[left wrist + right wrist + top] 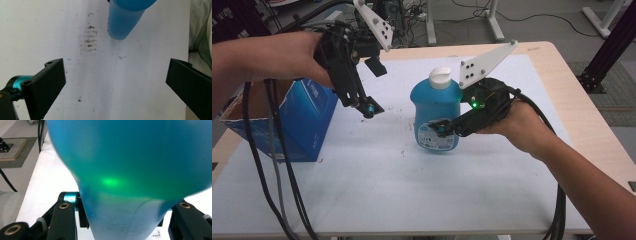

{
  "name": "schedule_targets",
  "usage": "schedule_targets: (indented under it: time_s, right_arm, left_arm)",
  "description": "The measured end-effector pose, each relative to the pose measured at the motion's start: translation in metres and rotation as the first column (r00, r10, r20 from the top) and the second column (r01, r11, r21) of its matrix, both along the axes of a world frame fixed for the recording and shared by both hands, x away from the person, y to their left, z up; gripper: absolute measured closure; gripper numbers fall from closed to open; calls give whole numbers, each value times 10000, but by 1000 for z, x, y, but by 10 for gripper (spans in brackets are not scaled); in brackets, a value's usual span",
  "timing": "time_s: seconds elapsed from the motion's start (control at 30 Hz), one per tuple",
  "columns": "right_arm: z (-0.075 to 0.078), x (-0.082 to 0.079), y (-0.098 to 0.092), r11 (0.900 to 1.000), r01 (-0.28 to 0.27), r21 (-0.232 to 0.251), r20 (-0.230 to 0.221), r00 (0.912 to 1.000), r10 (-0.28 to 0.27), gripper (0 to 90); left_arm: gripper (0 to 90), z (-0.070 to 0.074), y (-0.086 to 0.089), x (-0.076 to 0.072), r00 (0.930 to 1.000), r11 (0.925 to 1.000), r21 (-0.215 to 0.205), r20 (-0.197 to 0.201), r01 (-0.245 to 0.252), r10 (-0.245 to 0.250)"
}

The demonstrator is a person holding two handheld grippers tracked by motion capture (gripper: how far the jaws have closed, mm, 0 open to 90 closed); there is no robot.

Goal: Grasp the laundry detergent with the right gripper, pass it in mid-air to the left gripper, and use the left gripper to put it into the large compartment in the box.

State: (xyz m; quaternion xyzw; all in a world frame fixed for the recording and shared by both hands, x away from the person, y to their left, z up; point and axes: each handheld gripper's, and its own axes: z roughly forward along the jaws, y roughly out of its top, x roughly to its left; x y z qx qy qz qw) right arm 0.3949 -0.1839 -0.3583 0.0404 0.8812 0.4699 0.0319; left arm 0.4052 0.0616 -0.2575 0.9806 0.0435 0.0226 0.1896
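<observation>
A blue plastic bottle (434,105) with a white cap (441,77) stands upright over the middle of the white mat. My right gripper (443,129) comes in from the right and is shut on the bottle's lower body. In the right gripper view the bottle (130,170) sits close up between both black jaws. My left gripper (372,87) hangs open in the air left of the bottle, holding nothing. In the left gripper view its jaws stand wide apart (116,82), with the bottle's base (123,22) ahead. Whether the base touches the mat I cannot tell.
An open blue cardboard box (304,120) stands at the table's left edge, under my left forearm. The white mat (412,190) covers the wooden table and carries small brown stains (88,40). Cables trail from both grippers off the front edge.
</observation>
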Motion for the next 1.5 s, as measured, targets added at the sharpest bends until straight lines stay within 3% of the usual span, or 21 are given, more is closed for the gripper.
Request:
schedule_targets:
  time_s: [0.67, 1.5]
  right_arm:
    - [33, 8, 29, 9933, -749, -881, 196, 9968, 769, 470]
    - [44, 10, 60, 9826, -1148, -1463, 98, 9930, 1175, 470]
  left_arm:
    - [27, 17, -9, -8, 10000, 9999, 166, -46, 43, -42]
    - [27, 22, -20, -8, 9998, 9997, 181, -66, 181, -179]
